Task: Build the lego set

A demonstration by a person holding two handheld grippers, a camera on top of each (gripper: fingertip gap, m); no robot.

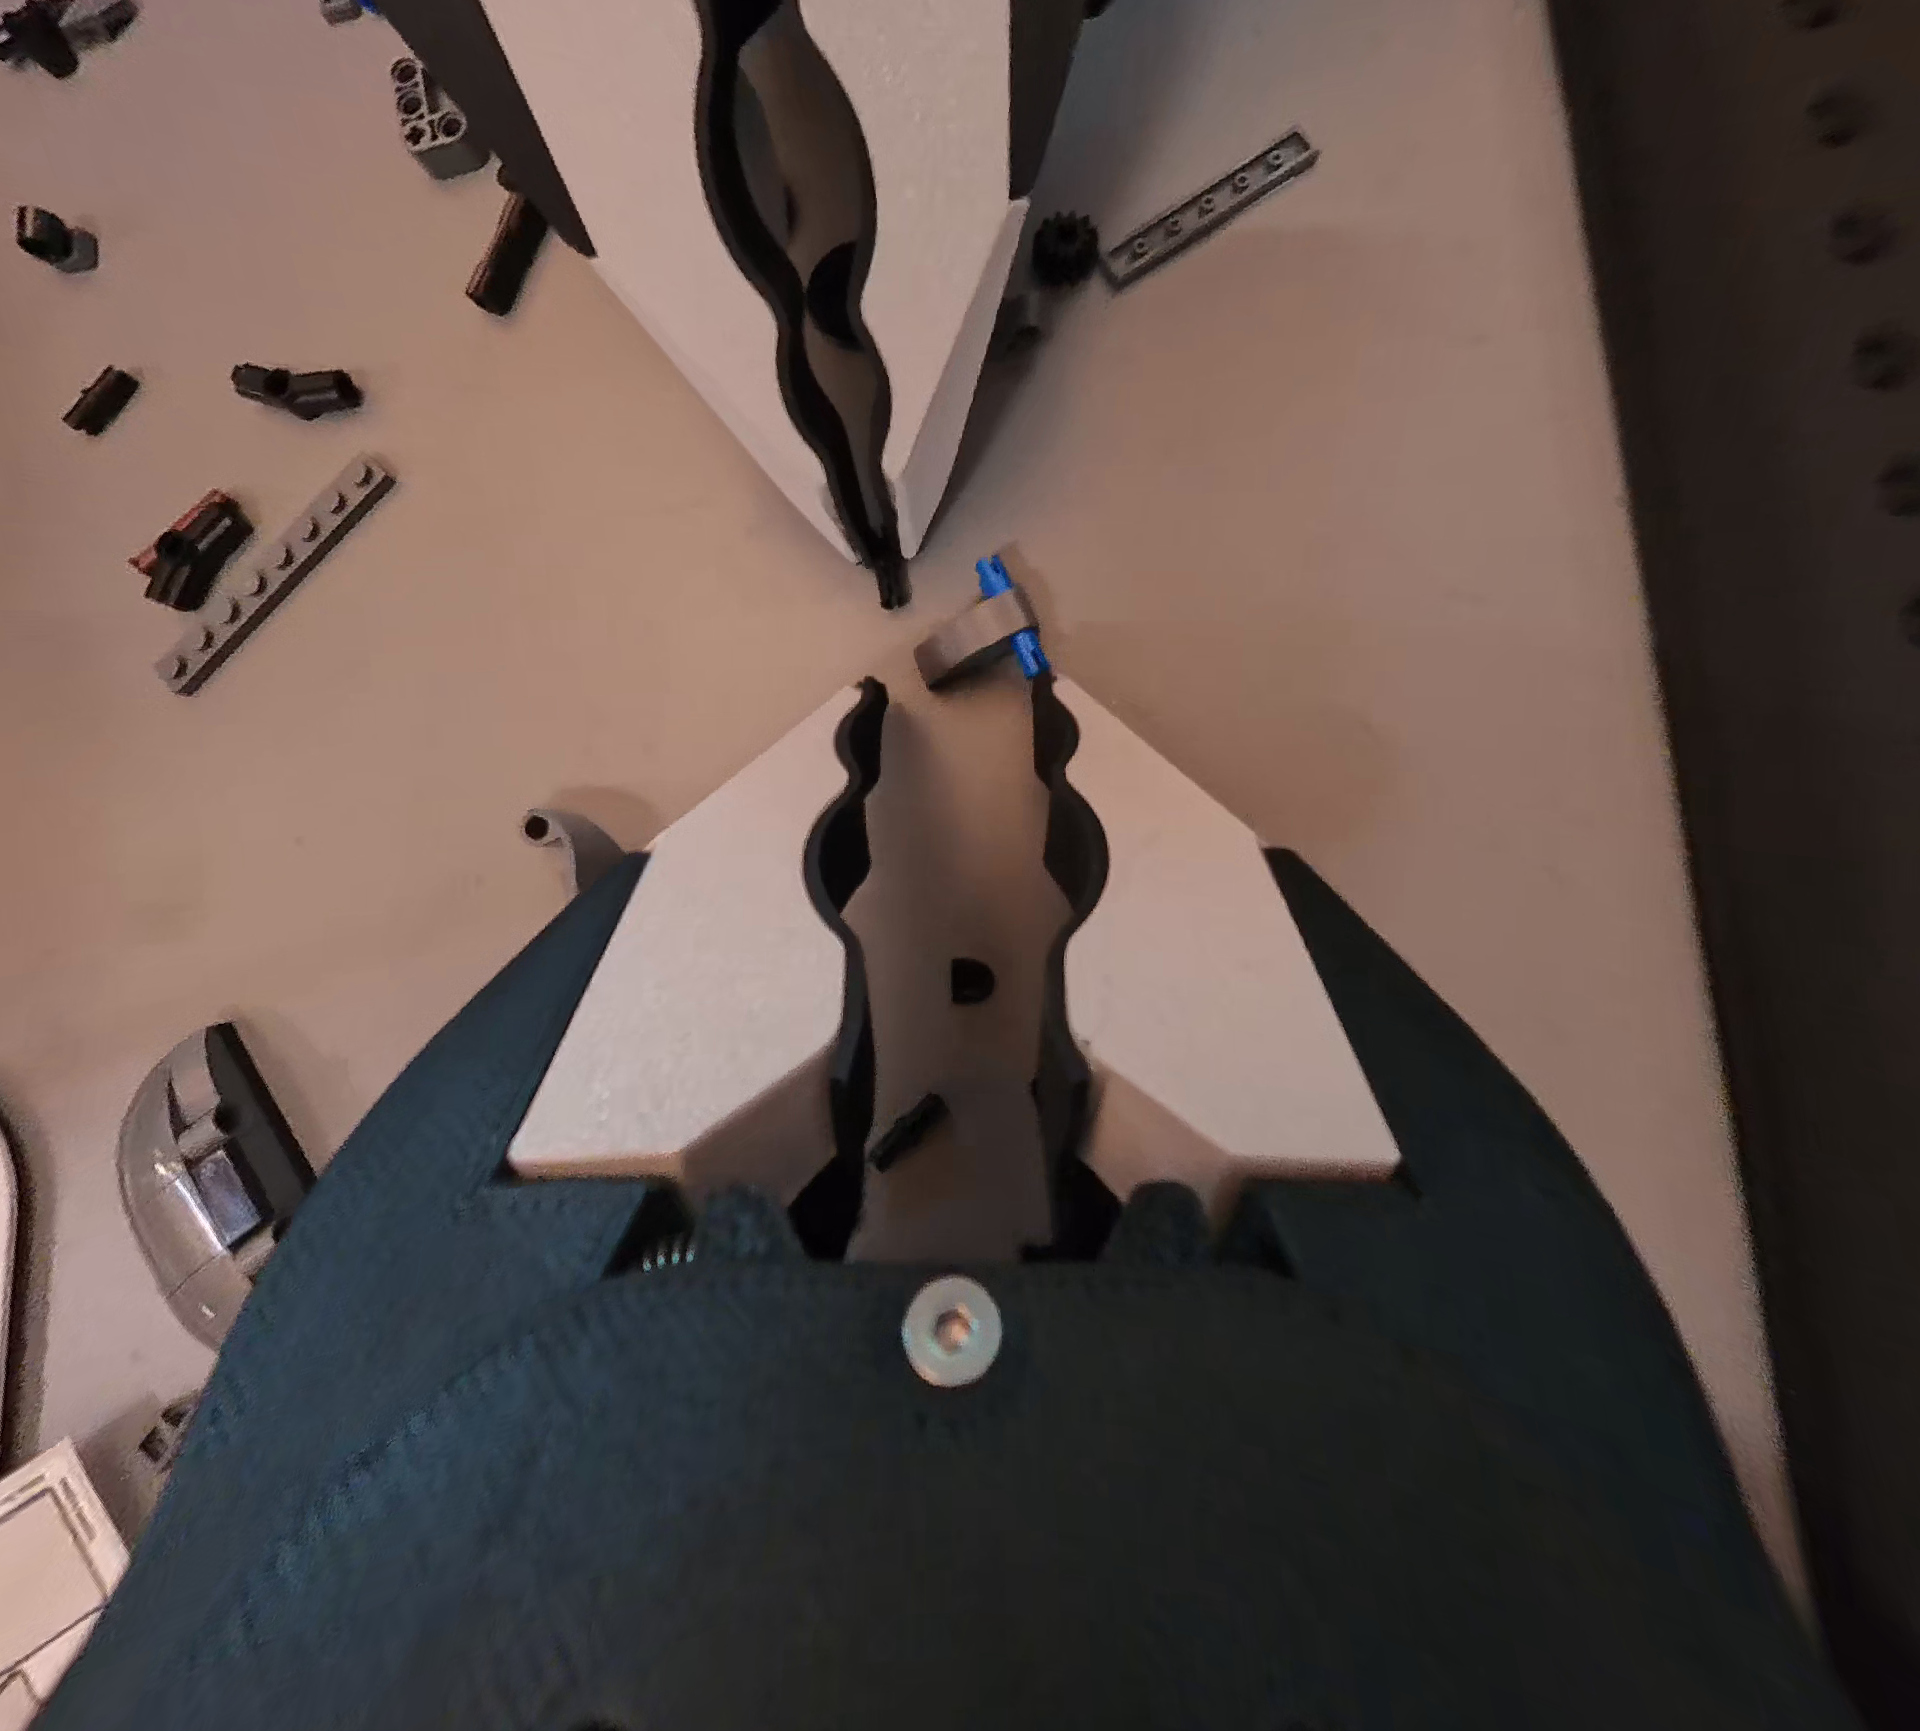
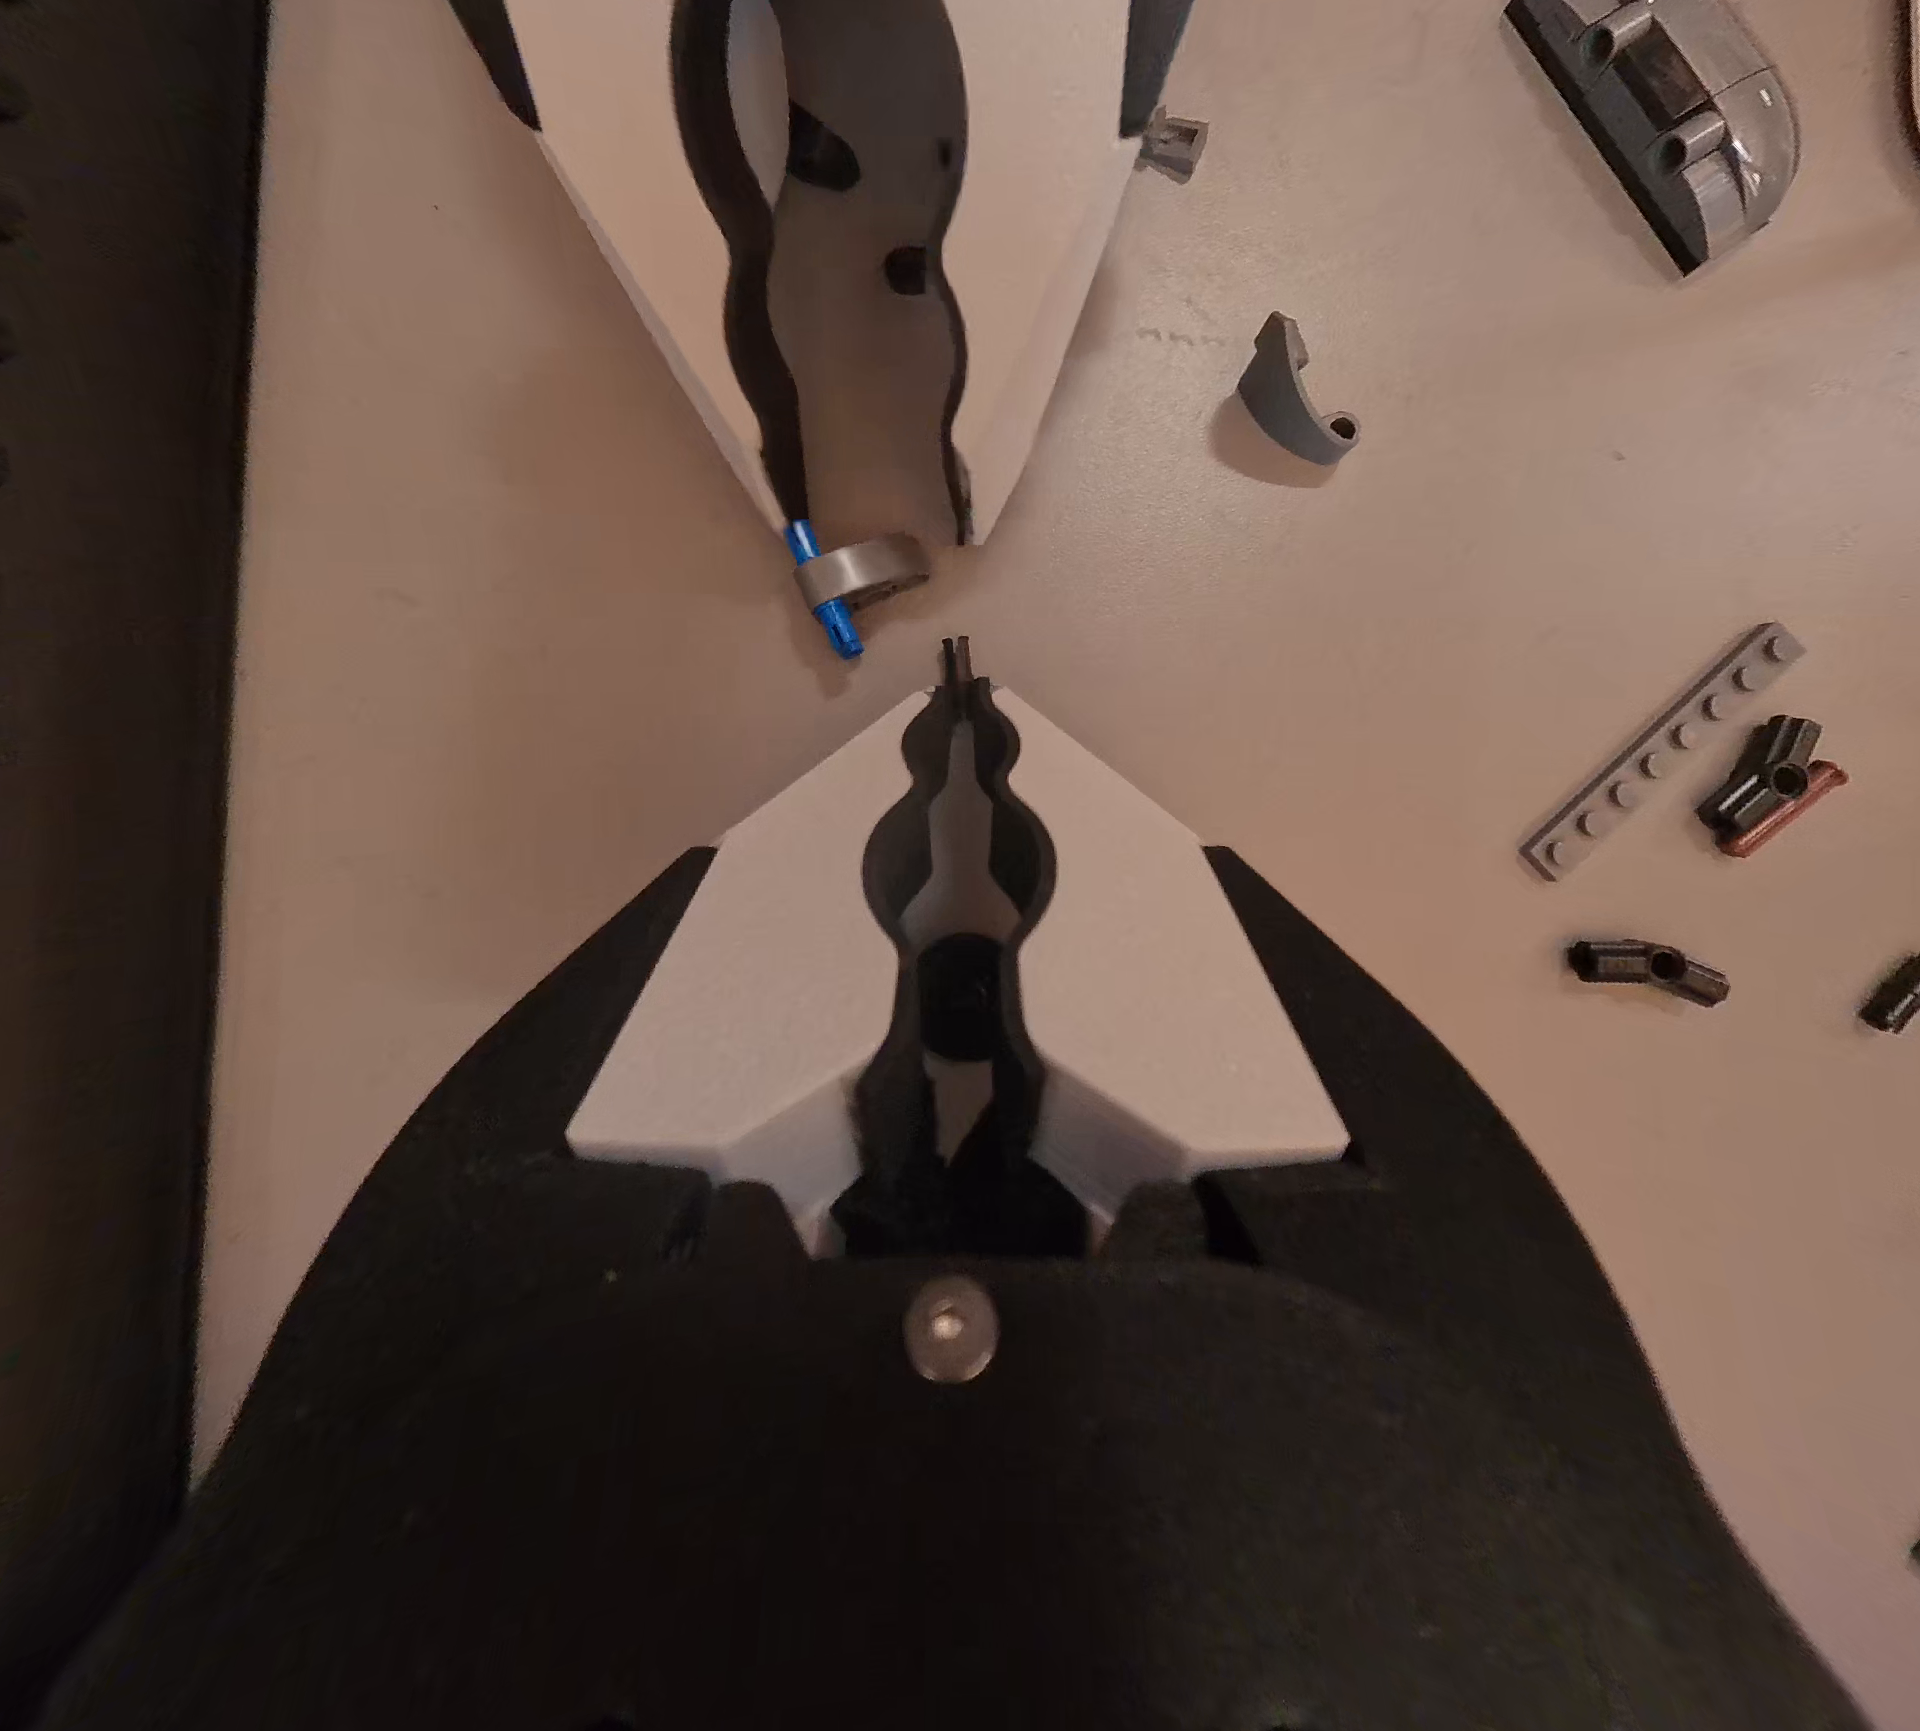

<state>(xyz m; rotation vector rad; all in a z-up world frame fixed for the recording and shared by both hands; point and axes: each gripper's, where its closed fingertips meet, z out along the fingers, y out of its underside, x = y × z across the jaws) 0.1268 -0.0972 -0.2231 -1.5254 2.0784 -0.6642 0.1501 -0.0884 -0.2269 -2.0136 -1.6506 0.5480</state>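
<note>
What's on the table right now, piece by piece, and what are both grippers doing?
Grey link with blue pin: one, grey and blue, at the left gripper's fingertips.
Black pin: one, black, pinched at the right gripper's tips.
Studded plates: two, grey, one at the left, one upper right in the left wrist view.
Curved panel: one, grey, loose.
Domed assembly: one, chrome and dark grey, off to the side.
Small connectors: several, black, scattered near the left plate.
Gear: one, black, beside the upper-right plate.
Printed sheet: one, white, corner.
Table: one, white.
Left gripper: teal, jaws apart.
Right gripper: black, shut on the black pin.
</note>
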